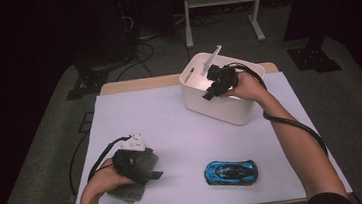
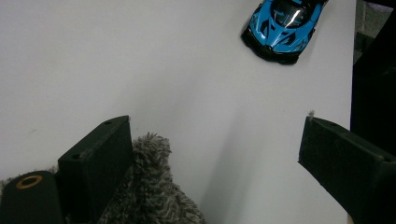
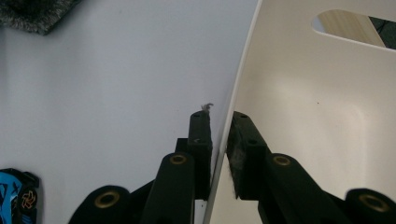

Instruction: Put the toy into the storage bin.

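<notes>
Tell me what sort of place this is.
Probably a lab or studio set up for recording: a white-covered table on grey carpet, dark surroundings, equipment stands behind, and cabled hand-held tools, the right tool clamping a white bin.

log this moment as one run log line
right gripper: shut on white bin wall | left gripper: open, by grey fuzzy cloth | blue toy car: on table, untouched

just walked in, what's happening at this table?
A person works two handheld grippers over a white-covered table. The right gripper is shut on the rim wall of the white plastic bin at the far side, one of its fingers outside the wall, the other inside. The left gripper stands open over a grey fuzzy cloth. A blue toy car lies untouched near the front edge.
</notes>
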{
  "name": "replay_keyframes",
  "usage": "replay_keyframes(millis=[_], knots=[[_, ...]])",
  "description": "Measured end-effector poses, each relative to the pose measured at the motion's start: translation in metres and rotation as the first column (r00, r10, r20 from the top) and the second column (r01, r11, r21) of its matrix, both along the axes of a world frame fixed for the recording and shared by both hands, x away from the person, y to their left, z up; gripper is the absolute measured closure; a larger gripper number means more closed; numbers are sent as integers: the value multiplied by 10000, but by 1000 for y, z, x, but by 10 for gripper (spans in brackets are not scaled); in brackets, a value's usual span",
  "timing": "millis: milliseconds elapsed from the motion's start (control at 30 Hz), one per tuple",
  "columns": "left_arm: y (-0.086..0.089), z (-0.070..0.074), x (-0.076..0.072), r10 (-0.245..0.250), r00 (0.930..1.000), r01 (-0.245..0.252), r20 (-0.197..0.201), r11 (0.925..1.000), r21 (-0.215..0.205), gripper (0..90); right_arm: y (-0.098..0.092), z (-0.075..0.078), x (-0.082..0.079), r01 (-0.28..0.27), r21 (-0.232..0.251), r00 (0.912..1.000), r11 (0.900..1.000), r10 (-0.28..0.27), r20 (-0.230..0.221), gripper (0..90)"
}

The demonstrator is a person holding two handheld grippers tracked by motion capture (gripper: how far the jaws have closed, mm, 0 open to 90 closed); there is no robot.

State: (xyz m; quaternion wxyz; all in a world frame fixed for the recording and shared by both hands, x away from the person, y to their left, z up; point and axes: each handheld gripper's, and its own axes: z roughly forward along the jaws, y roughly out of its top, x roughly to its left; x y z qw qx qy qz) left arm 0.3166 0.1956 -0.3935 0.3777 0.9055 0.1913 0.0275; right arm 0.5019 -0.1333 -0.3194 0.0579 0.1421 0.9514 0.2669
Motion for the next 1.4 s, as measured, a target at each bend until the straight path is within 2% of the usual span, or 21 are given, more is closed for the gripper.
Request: replay_keyframes(millis=[733,1000,1100,1400], knots=[[-4,-3,0,-28,10000,28,-67,10000,27,93,-17,0,-33,-1037,136,9943,9945,1040,-241,850],[-4,-4,1,-61,9999,62,-124,10000,51,93,-13,0,-46,-1595,178,9864,9870,1601,-383,856],[-5,-5,1,-83,9999,84,-121,9999,59,93,-11,0,-54,-1816,239,9816,9831,1827,-549,856],[-6,-6,1,-142,9998,144,-148,9998,104,94,-4,-1,-73,-2498,355,9658,9677,2516,-620,855]])
